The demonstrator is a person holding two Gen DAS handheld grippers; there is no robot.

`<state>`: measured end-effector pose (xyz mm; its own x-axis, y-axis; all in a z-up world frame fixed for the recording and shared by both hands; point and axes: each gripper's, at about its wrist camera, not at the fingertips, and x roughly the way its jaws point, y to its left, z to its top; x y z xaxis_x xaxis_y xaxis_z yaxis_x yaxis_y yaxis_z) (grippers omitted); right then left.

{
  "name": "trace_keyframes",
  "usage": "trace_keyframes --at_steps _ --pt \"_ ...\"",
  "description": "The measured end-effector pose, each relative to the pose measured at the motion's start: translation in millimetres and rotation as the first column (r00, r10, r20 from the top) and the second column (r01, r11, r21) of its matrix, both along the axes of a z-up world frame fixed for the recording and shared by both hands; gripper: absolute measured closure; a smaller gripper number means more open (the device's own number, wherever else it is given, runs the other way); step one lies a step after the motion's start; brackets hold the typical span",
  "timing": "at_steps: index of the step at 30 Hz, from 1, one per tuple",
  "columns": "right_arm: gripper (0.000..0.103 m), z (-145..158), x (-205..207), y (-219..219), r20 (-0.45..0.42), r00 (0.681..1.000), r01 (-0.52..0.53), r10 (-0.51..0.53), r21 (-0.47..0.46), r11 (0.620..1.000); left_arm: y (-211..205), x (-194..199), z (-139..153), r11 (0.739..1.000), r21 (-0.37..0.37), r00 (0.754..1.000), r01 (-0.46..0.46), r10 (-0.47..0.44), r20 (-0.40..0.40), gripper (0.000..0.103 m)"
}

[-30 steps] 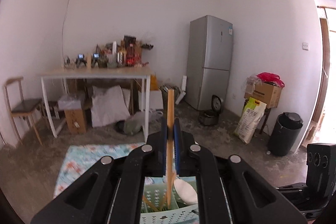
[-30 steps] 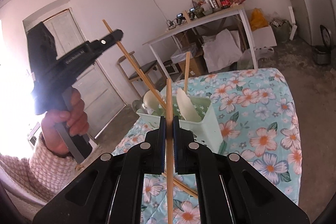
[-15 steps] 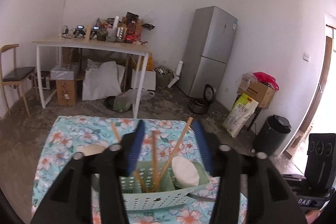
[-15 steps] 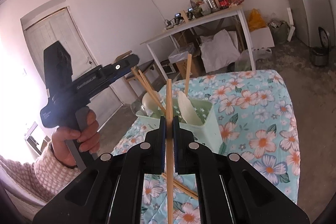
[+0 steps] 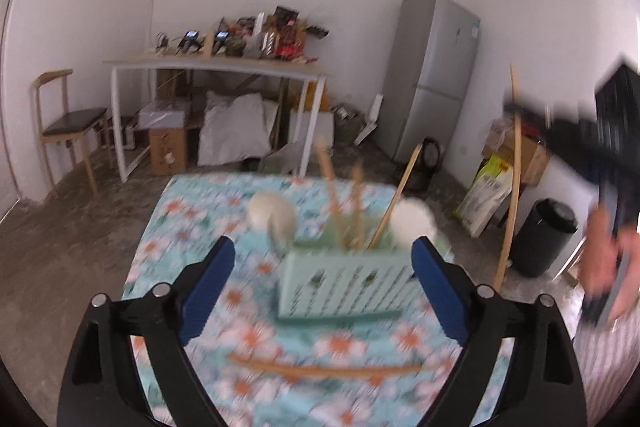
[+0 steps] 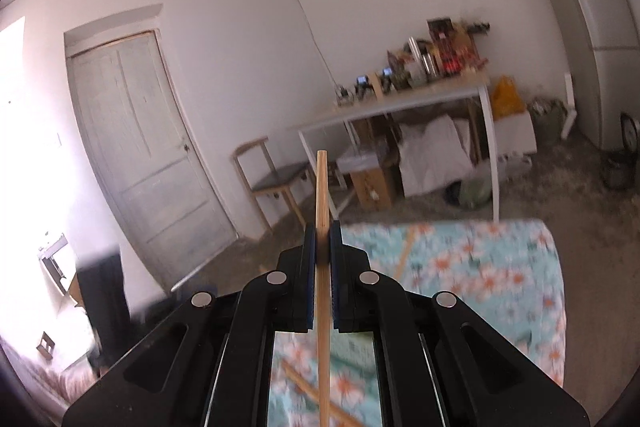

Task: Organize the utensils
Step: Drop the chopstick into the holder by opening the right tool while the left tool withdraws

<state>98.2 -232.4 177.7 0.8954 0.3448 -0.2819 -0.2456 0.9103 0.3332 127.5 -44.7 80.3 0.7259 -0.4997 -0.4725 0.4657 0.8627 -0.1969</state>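
Note:
My left gripper [image 5: 322, 269] has its jaws spread wide and still opening, with nothing pressed between the blue pads [image 5: 208, 279]. Beyond the gap a pale green utensil basket [image 5: 344, 287] stands on the floral tablecloth [image 5: 188, 227], holding several upright chopsticks [image 5: 340, 211] and white spoons [image 5: 272, 215]. One loose chopstick [image 5: 320, 371] lies on the cloth in front of the basket. My right gripper [image 6: 322, 247] is shut on a single wooden chopstick [image 6: 322, 195] that points upward. In the left wrist view it shows blurred at the right, held by a hand [image 5: 608, 259].
A white desk [image 5: 216, 67] piled with clutter stands at the back wall, with a wooden chair [image 5: 68, 123] to its left. A grey fridge [image 5: 432, 75], boxes and a black bin [image 5: 544, 239] stand to the right. A closed door [image 6: 136, 147] is on the left wall.
The left gripper let go of its chopstick, which now stands in the basket, then opened wide and dropped lower. The right gripper rose with its chopstick, and the basket slid below its view.

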Motion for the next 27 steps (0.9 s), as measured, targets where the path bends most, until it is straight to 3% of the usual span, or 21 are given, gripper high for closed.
trace_keyframes --at_steps 4,9,15,23,27 --pt "0.098 19 25 5 0.076 0.997 0.035 -0.032 -0.035 0.999 16 -5 -30 0.999 0.023 0.996 -0.038 0.039 -0.079 0.012" --pt "0.098 21 58 11 0.096 0.993 0.08 -0.071 -0.095 0.992 17 -9 -56 0.998 0.056 0.988 -0.033 0.041 -0.15 0.01" --pt "0.098 5 93 23 0.053 0.994 0.106 -0.097 -0.182 0.978 5 -13 -73 0.991 0.136 0.988 0.002 0.019 -0.152 0.01" --pt "0.098 -27 114 39 -0.054 0.995 0.064 -0.082 -0.279 0.958 0 -4 -87 0.949 0.308 0.987 -0.063 0.104 -0.119 0.01" --pt "0.098 -35 114 45 -0.09 0.994 0.037 -0.069 -0.314 0.949 2 1 -90 0.942 0.328 0.982 -0.074 0.126 -0.14 0.01"
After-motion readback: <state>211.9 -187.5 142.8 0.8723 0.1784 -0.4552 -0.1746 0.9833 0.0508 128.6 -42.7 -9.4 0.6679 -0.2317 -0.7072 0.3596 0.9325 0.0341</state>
